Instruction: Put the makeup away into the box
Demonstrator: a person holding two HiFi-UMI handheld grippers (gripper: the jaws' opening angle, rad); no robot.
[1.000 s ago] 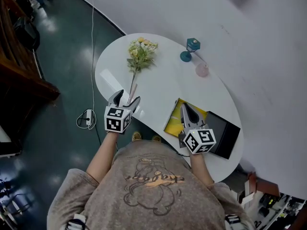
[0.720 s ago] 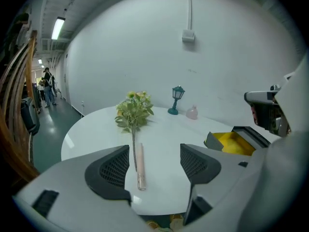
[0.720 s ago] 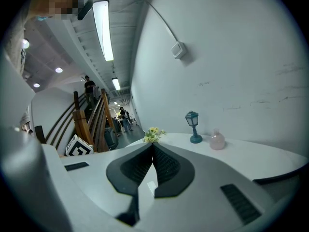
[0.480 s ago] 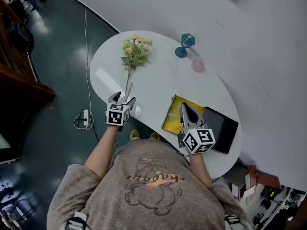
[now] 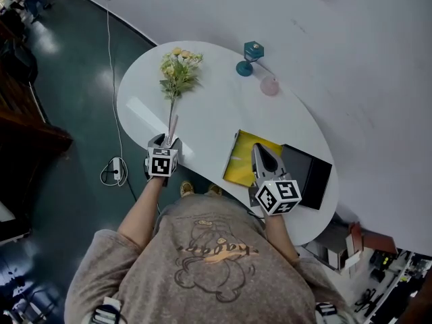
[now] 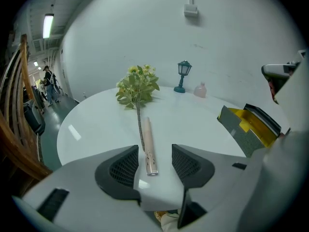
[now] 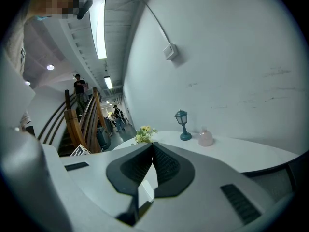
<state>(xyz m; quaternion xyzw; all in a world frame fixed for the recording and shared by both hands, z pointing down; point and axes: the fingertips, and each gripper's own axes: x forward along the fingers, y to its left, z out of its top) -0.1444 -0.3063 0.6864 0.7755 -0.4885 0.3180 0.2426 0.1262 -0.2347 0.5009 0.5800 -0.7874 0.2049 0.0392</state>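
Since a second ago the left gripper (image 6: pixel 153 161) has dropped low over the white table (image 5: pixel 216 113), its jaws just closing, half apart and touching nothing. The right gripper (image 7: pixel 150 164) hangs shut and empty over the open box (image 5: pixel 246 159). Between the left jaws lies the pink makeup tube (image 6: pixel 148 146), just beside the flower stem (image 6: pixel 140 124), so the pinch may catch the stem too or roll the tube away.

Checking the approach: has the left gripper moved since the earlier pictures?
Yes. The left gripper sank toward the pink tube; its jaws have just been closing with the tube between them.
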